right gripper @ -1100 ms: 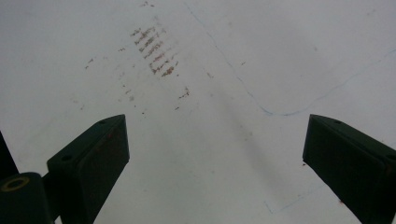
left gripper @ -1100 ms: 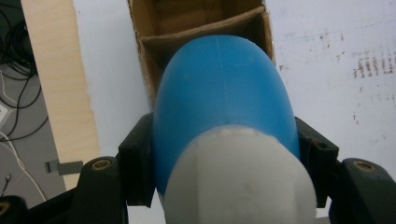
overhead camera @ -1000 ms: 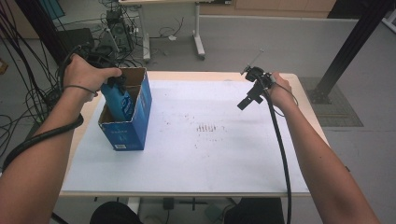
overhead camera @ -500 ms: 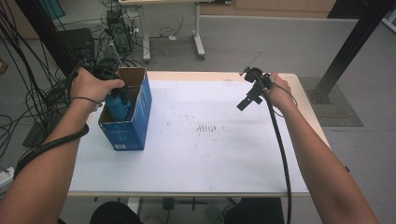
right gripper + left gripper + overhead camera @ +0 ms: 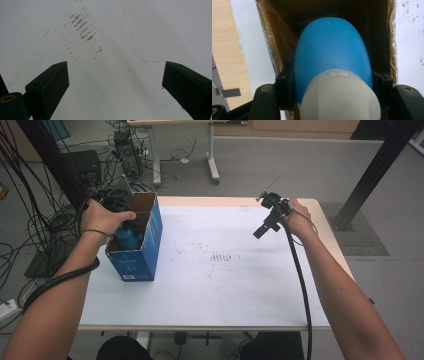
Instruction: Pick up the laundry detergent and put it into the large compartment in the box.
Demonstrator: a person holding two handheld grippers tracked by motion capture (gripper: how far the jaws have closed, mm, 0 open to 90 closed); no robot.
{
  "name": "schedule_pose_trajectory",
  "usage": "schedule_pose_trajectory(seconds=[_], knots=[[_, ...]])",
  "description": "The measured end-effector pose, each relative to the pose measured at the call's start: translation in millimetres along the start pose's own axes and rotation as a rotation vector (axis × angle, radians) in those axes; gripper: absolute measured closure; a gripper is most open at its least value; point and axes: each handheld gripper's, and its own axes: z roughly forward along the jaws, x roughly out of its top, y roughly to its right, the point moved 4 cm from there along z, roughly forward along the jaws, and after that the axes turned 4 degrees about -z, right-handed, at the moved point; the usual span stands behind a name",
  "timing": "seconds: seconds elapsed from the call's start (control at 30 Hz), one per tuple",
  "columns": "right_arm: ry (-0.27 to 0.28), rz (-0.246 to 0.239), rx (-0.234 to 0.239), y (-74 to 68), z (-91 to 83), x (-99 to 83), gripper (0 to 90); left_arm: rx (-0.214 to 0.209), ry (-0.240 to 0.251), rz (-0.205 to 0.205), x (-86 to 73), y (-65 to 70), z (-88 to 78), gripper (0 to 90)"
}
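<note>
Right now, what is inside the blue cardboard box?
A blue bottle with a white cap sits inside the box, clamped by the left gripper. The bottle hides the box bottom.

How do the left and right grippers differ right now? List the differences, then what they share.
The left gripper is shut on the blue bottle; the right gripper is open and holds nothing.
The left gripper reaches into the cardboard box; the right gripper hangs over the bare white table.
Shared: both have two black jaws, and a hand holds each.
</note>
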Motion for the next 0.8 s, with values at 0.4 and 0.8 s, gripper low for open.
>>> schedule_pose_trajectory(seconds=[0.4,0.8], knots=[[-0.002,-0.001,0.003,0.2,2.4,-1.3,6.9,0.009,-0.014,0.008,-1.1,4.3,11.2,37.3],[-0.001,0.003,0.000,1.2,2.0,-5.4,6.9,0.018,-0.007,0.007,-1.9,6.4,12.5,37.3]])
